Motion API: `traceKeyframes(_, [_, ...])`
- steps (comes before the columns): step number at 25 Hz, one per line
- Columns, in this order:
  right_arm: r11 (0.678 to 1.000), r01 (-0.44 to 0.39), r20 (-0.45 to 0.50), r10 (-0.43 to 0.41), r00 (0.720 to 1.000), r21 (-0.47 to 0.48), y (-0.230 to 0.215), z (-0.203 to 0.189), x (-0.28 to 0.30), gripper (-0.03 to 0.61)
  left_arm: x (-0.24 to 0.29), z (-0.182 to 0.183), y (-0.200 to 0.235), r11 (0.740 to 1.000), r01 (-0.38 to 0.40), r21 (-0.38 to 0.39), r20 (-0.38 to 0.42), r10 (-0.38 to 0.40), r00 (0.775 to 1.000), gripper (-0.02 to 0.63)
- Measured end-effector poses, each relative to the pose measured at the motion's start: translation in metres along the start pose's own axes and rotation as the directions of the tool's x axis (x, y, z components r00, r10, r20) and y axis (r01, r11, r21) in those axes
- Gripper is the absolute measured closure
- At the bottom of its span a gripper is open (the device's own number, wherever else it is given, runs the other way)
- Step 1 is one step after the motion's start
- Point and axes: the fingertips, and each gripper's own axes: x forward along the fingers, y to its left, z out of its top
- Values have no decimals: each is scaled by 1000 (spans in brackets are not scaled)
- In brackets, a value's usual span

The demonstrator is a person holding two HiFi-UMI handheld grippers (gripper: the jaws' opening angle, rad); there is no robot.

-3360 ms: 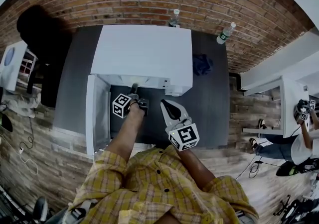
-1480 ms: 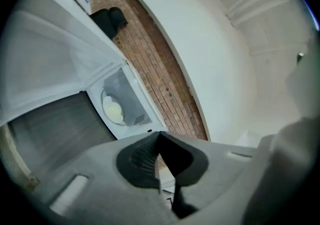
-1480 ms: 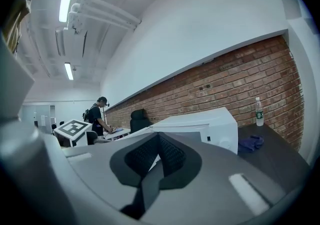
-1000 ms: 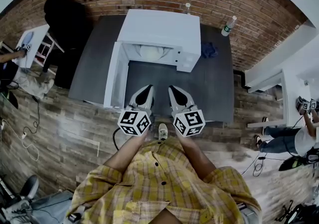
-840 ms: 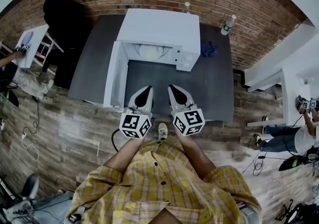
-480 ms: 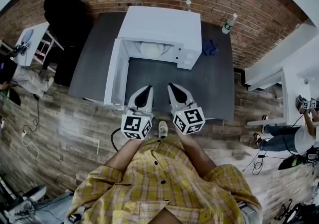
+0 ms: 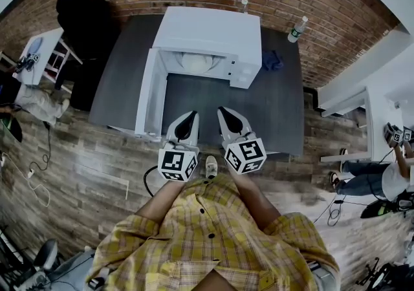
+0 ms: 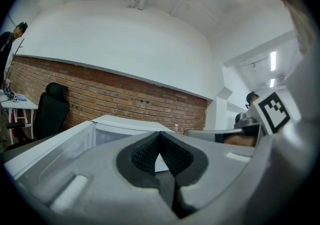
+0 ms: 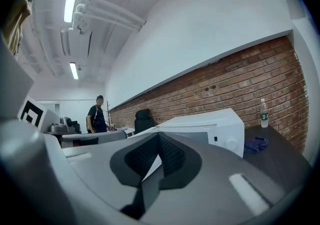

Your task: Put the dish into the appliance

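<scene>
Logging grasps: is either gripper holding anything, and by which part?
Nothing is held: the left gripper and right gripper are both shut, jaws together, empty.

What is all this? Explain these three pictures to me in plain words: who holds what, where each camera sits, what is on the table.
There is no robot here. A person holds a hand tool with two jaws in each hand: the left gripper and the right gripper. The marked cubes are part of the tools. The top-down picture comes from a camera on the person's head. The other two come from cameras riding on each tool, looking along its jaws. Both pairs of jaws are shut and hold nothing. On the dark table stands a white microwave, its door open, with what looks like a white dish inside. A blue cloth and a bottle are beside it.
</scene>
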Motion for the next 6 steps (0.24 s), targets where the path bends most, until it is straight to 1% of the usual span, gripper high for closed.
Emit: traceKeyframes(6, [1000, -4, 5, 4, 1000, -3, 1, 1, -1, 574, 1, -1, -2, 1000, 3, 13, -5, -3, 1000, 612])
